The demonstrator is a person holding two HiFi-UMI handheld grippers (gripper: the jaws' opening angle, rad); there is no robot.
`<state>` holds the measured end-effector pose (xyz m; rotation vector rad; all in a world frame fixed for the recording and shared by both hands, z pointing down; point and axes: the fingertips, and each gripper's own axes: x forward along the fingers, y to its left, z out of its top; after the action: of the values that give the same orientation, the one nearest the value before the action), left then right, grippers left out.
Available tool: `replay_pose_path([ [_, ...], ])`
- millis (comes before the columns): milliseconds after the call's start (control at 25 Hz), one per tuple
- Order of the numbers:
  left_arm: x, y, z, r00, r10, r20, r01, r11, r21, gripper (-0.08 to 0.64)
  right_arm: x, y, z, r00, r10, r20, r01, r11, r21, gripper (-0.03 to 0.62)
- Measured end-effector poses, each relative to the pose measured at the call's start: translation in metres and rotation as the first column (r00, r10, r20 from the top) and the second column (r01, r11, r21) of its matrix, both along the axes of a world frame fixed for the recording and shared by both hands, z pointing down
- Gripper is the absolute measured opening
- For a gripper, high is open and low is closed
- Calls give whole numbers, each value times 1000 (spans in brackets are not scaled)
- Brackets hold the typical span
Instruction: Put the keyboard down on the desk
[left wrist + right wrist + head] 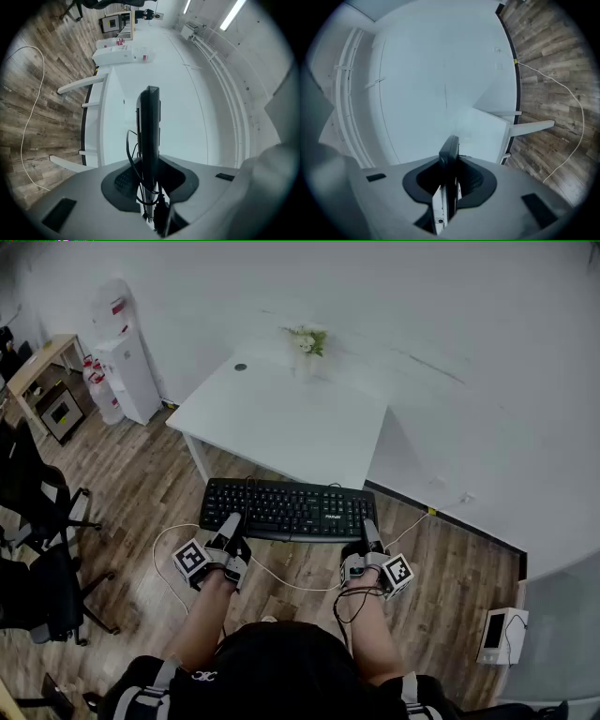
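A black keyboard (286, 509) hangs in the air above the wood floor, just short of the near edge of the white desk (281, 413). My left gripper (228, 532) is shut on its near left edge and my right gripper (368, 535) is shut on its near right edge. Seen edge-on, the keyboard (149, 136) runs straight out between the jaws in the left gripper view, with its thin black cable looping beside it. In the right gripper view the keyboard (450, 164) shows the same way, a thin dark slab clamped between the jaws.
A small vase of flowers (308, 341) stands at the desk's far edge. A white cable (281, 579) trails over the floor below the keyboard. Black office chairs (37, 512) stand at the left, a water dispenser (122, 357) at the back left, a small white device (499, 634) on the floor at right.
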<state>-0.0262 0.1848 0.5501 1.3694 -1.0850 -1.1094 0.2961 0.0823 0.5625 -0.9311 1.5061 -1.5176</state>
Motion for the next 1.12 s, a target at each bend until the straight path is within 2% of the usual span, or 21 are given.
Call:
replay_pose_path([
  [560, 8, 6, 4, 1000, -1, -7, 1, 1000, -10, 91, 6, 5, -2, 999, -11, -34, 11, 1000, 10, 69],
  [1120, -26, 5, 7, 1000, 4, 15, -4, 1000, -2, 91, -28, 1, 8, 999, -22, -23, 22, 1000, -5, 69],
])
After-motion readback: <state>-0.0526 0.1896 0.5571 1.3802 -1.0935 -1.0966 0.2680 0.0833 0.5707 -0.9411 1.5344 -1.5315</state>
